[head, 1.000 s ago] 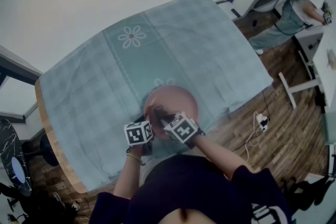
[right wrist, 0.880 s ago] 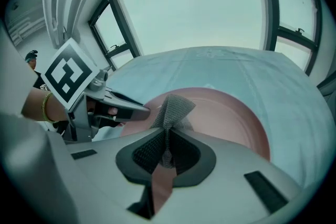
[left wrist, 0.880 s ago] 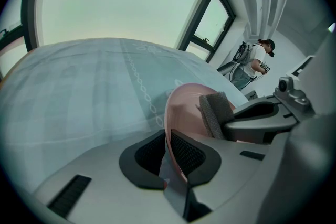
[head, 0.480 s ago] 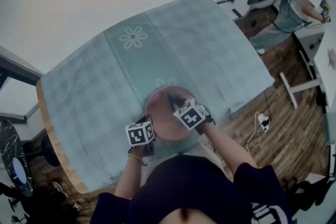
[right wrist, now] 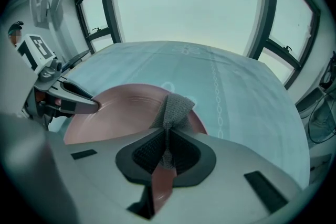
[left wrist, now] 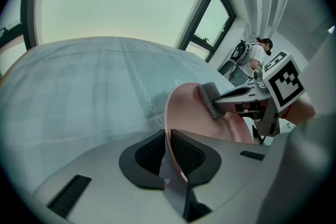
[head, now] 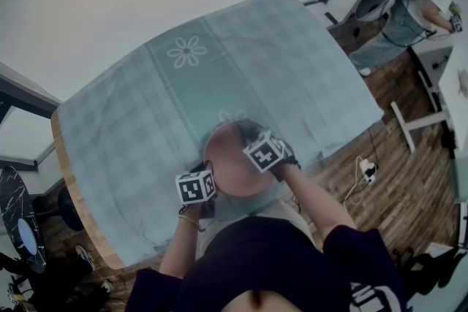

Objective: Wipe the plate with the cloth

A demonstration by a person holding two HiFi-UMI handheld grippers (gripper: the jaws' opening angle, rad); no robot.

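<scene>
right gripper has slid one cloth, seemingly, across one plate.

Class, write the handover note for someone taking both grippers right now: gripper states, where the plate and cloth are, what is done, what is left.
Left gripper: shut on the plate at its rim, steadying it over the table.
Right gripper: shut on the cloth, which is on the plate's face near the far rim.
Done: plate gripped, cloth in contact.
Left: wipe across the face. How much is already wiped cannot be told.
</scene>
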